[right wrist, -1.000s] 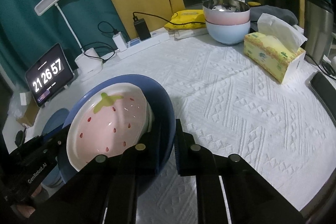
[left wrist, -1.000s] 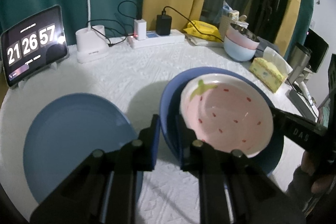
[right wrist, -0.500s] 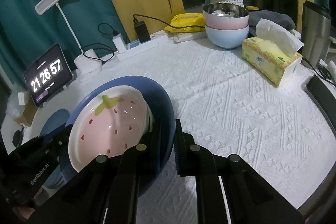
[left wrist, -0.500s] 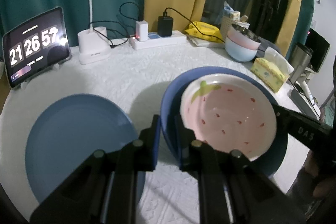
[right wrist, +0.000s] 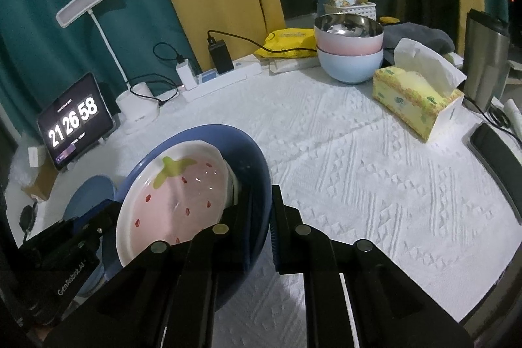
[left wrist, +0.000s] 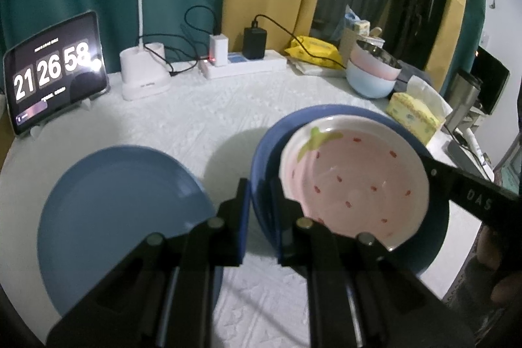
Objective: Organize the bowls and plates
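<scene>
A dark blue plate (left wrist: 329,118) carries a pink strawberry-pattern plate (left wrist: 354,178) and is held up off the white table, casting a shadow on the cloth. My left gripper (left wrist: 261,204) is shut on the blue plate's left rim. My right gripper (right wrist: 262,214) is shut on the blue plate's (right wrist: 228,136) opposite rim, with the strawberry plate (right wrist: 176,194) lying inside it. A second, lighter blue plate (left wrist: 120,211) lies flat on the table to the left, and shows small in the right wrist view (right wrist: 89,194).
Stacked pink and blue bowls (right wrist: 349,54) stand at the back right by a tissue box (right wrist: 417,97) and a steel tumbler (right wrist: 483,54). A clock tablet (left wrist: 53,70), lamp base (left wrist: 143,77) and power strip (left wrist: 244,66) line the back edge. A phone (right wrist: 496,149) lies at the right edge.
Both grippers have lifted the blue plate with the strawberry plate a little higher and slightly away from the flat blue plate. Their grip is unchanged.
</scene>
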